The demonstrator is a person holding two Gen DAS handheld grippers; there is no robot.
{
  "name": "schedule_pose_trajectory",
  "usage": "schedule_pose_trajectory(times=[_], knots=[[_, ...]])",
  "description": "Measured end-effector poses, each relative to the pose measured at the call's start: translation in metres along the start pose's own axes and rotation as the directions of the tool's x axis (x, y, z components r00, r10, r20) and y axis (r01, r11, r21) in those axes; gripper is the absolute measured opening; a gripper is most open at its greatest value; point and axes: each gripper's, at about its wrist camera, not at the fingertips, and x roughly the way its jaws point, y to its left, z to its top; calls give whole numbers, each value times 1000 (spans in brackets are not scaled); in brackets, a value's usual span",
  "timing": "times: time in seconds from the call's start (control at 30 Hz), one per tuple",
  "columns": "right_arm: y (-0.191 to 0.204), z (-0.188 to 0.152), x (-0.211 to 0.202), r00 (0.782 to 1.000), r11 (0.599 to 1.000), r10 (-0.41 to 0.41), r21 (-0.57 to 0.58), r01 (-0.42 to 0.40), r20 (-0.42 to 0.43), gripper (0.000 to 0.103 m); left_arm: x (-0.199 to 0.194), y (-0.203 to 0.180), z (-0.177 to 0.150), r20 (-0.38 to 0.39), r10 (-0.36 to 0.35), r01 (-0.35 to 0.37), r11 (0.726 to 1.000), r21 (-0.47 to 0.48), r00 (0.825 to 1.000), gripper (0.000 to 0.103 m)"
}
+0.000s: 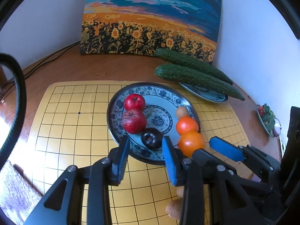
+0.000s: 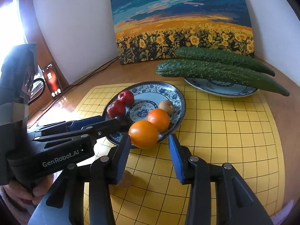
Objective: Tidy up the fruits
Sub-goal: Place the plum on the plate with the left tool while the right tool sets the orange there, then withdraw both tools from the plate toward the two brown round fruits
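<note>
A blue patterned plate [image 1: 131,93] [image 2: 168,91] holds two red apples [image 1: 134,121] [image 2: 116,108], a dark plum [image 1: 151,137], an orange [image 1: 186,125] [image 2: 158,120] and a small brown fruit [image 1: 182,112] [image 2: 166,107]. A second orange [image 1: 190,143] [image 2: 143,134] sits at the plate's near rim. My left gripper [image 1: 146,146] is open just in front of the plum. My right gripper [image 2: 149,142] [image 1: 206,146] is open around the second orange, its fingers apart from it.
Two cucumbers [image 1: 196,76] [image 2: 221,71] lie on a second plate [image 2: 225,91] at the back right. A yellow grid mat [image 2: 225,131] covers the wooden table. A sunflower painting [image 1: 150,18] leans on the wall. A small brown fruit [image 2: 126,180] lies on the mat under my right gripper.
</note>
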Motion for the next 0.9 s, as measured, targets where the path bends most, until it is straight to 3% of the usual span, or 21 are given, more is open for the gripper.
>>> schedule_pose_trajectory(times=[0.9], knots=[[-6, -32, -32, 998, 997, -56, 48, 58, -23, 44, -40, -11, -36, -10, 9, -9, 1000, 11, 1000, 40]])
